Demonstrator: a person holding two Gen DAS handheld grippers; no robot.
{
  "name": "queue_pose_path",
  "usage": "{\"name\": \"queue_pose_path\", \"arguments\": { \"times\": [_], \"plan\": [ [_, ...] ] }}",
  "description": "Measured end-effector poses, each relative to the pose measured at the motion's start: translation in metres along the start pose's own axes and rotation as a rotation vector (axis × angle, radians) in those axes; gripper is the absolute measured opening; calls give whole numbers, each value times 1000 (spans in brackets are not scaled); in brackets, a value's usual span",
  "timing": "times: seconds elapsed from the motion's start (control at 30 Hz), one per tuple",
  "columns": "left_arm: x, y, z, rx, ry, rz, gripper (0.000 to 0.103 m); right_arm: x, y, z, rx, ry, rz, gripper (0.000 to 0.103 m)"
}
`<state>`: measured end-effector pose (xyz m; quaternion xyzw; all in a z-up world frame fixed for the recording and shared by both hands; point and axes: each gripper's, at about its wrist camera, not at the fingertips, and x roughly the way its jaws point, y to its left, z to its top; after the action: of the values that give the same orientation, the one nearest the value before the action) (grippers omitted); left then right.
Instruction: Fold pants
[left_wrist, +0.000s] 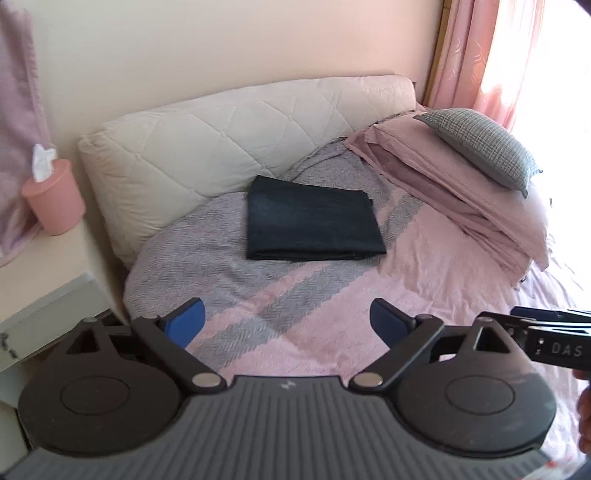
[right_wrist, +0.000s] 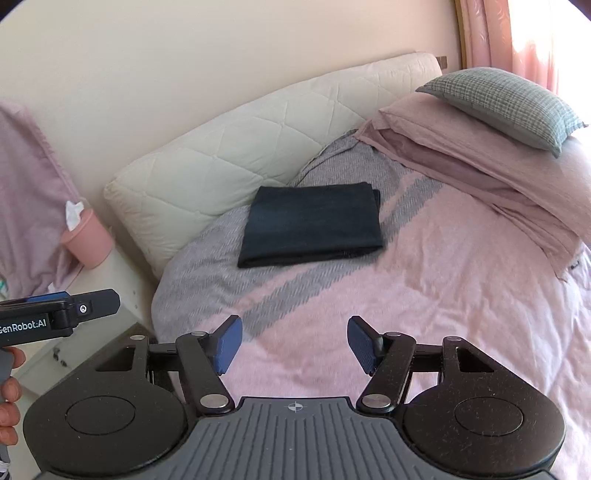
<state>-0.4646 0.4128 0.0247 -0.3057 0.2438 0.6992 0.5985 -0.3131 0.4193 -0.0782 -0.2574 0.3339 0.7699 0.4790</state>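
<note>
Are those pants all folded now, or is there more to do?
Looks done: the dark pants lie as a neat flat rectangle on the bedspread. Nothing is in hand; the left tool and right tool are open, empty, apart from the pants. Nothing obvious remains.

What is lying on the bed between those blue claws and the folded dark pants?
Nothing but bare bedspread: both wrist views show only pink-and-grey cover between the open left gripper, right gripper and pants.
</note>
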Motion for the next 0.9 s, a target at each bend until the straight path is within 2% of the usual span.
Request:
{"name": "queue_pose_path", "arguments": {
  "times": [0.07,0.23,0.4,0.9],
  "plan": [
    [-15,-6,-10,15,-20,23,99,-12,4,-9,-13,-1,3,61],
    [-45,-9,-33,-6,-29,-5,99,-39,12,-28,-56,1,19,61],
    [-64,-13,-49,-21,-27,14,99,-56,18,-40,-99,2,34,61],
    [-73,-24,-64,-44,-4,29,99,-68,18,-48,-142,9,84,61]
  ]
}}
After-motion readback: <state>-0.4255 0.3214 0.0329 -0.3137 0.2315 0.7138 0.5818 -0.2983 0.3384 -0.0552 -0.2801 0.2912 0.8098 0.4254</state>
